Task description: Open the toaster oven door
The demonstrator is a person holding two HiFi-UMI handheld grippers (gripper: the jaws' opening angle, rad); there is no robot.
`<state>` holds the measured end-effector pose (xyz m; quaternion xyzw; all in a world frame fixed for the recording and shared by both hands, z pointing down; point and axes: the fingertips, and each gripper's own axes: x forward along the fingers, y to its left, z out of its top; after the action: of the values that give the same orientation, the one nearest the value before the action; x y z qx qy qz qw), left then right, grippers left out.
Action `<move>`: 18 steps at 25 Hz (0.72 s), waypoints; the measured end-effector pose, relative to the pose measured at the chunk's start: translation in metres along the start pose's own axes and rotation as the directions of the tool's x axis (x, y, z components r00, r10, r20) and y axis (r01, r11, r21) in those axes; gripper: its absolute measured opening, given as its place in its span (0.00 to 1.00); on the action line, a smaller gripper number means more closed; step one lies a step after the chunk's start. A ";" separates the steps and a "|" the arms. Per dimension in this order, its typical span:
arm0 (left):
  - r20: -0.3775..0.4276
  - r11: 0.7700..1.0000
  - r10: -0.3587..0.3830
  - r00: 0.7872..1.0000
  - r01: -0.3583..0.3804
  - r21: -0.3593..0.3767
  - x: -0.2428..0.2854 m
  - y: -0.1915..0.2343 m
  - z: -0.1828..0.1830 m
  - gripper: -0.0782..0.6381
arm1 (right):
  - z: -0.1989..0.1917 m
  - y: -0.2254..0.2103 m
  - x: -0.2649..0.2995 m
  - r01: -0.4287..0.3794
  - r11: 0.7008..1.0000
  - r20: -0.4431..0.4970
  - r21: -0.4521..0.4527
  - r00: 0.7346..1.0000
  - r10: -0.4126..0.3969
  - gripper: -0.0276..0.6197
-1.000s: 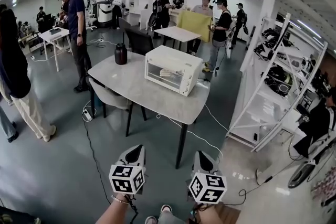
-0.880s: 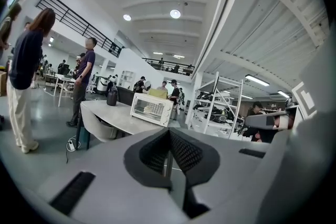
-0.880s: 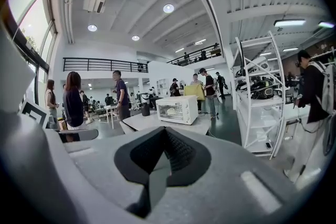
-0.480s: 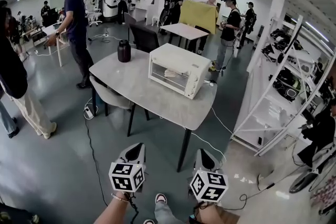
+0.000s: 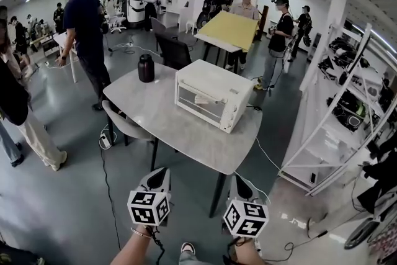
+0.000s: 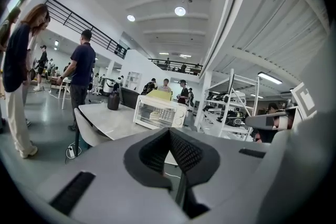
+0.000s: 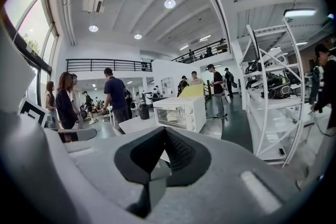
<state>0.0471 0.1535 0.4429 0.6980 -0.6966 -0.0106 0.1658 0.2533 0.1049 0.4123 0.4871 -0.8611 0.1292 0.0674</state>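
A busy, high-ceilinged hall with a grey floor was seen, people standing about and a white shelving rack [image 5: 347,102] at the right. The toaster oven [image 5: 214,95] stood on the far right part of a pale bench [image 5: 158,118], its glass door shut, with a dark jar [image 5: 146,68] at the far left corner. The left gripper [image 5: 160,175] and right gripper [image 5: 240,182] were held low, well short of the bench, each with its jaws pressed together and nothing between them.

Several risks were judged likely. The handle could not be taken unless one pair of jaws was first spread. The light oven might be dragged across the smooth bench if the door was pulled without the body being steadied. A white cable [image 5: 268,155] on the floor beside the bench could be caught underfoot during the approach.

No brand or label could be read on the oven; only the square black-and-white markers on the gripper cubes were made out.
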 end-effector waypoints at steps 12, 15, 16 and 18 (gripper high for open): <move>-0.003 0.999 0.036 0.999 -0.036 0.001 0.093 0.012 0.022 0.10 | 0.027 -0.037 0.095 -0.043 0.999 -0.004 0.006 0.999 0.043 0.05; -0.012 0.999 0.044 0.999 -0.044 0.007 0.106 0.016 0.022 0.10 | 0.027 -0.042 0.112 -0.050 0.999 -0.009 0.015 0.999 0.050 0.05; -0.015 0.999 0.046 0.999 -0.046 0.007 0.110 0.018 0.022 0.10 | 0.026 -0.043 0.117 -0.052 0.998 -0.012 0.019 0.999 0.053 0.05; -0.020 0.999 0.052 0.998 -0.051 0.007 0.118 0.021 0.021 0.10 | 0.023 -0.045 0.126 -0.058 0.998 -0.020 0.022 0.998 0.059 0.05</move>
<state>0.0247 0.0343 0.4535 0.6804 -0.7127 0.0030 0.1706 0.2271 -0.0271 0.4273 0.4610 -0.8728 0.1453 0.0674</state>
